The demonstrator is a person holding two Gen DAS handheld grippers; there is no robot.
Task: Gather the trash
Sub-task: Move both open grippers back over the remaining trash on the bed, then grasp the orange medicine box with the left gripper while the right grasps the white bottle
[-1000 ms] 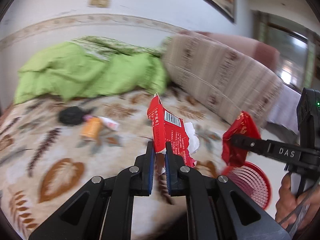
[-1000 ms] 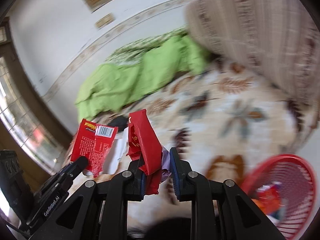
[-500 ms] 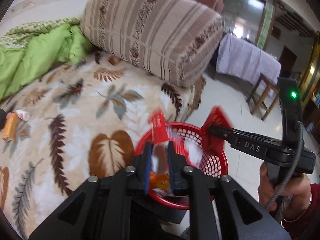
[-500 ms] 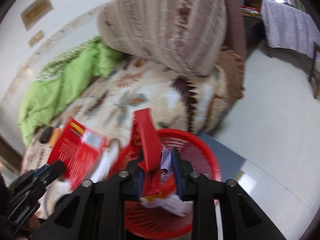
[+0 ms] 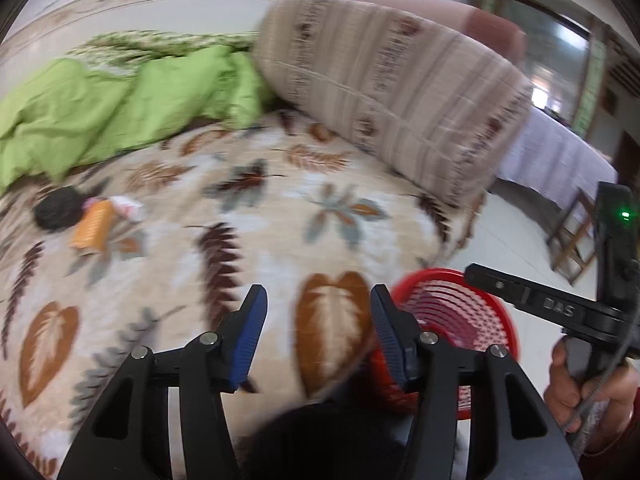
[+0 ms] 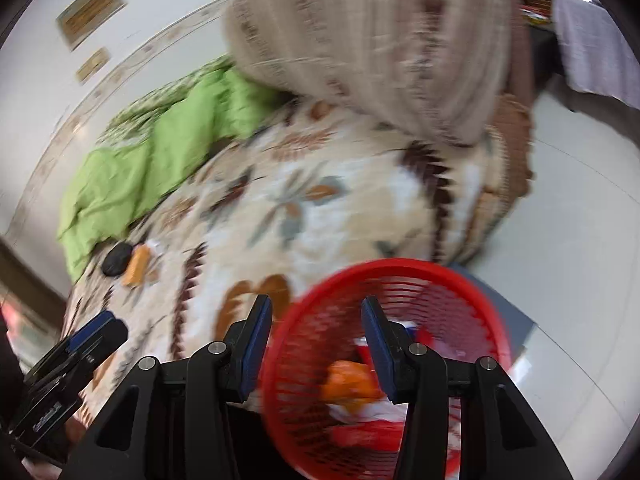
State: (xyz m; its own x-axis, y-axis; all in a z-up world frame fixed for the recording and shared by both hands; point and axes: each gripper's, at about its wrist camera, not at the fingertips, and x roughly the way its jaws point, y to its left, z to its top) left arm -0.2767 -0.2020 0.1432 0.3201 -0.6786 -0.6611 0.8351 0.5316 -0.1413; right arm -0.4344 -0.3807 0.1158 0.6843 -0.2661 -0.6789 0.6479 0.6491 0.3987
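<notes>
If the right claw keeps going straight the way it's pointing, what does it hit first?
Most likely the red basket. The right claw is open and empty, with the basket's rim and mesh wall framed between its fingers. Depth is hard to judge in this blurred view, so it might meet the wrappers inside instead.

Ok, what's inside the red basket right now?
The red basket holds red wrappers, an orange piece and white scraps. The right gripper fingers cover part of the pile.
</notes>
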